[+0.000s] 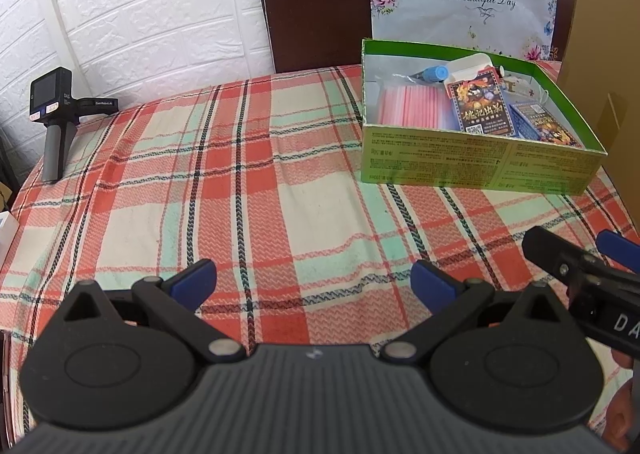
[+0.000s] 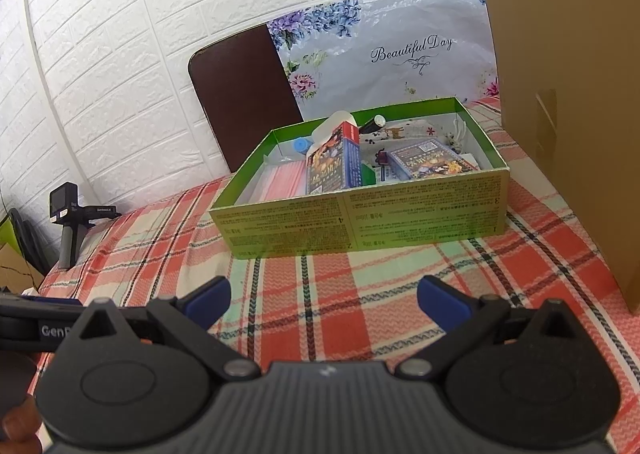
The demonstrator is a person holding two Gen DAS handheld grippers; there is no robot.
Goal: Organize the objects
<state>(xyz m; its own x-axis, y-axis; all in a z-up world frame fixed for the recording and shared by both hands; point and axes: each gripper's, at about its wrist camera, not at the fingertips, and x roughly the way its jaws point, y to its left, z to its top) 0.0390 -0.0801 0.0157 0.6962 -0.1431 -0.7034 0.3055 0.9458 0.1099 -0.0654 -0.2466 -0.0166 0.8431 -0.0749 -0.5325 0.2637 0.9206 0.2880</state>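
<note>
Nearest, the left gripper (image 1: 314, 280) and right gripper (image 2: 324, 296) hover with blue-tipped jaws spread wide, holding nothing, above the red-and-green plaid tablecloth (image 1: 240, 194). Farther back, the open green cardboard box (image 2: 360, 218) holds card packs (image 2: 334, 166) and pink straws (image 1: 408, 104).

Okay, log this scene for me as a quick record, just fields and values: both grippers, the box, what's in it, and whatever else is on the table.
left gripper: open, empty, over the cloth
right gripper: open, empty, facing the box
green box: open-topped, on the plaid tablecloth
box contents: card packs, pink sheets, blue-capped item, other small things too cluttered to name
table left edge: handheld camera, standing upright
right of box: brown cardboard panel
loose items on cloth: none visible
</note>
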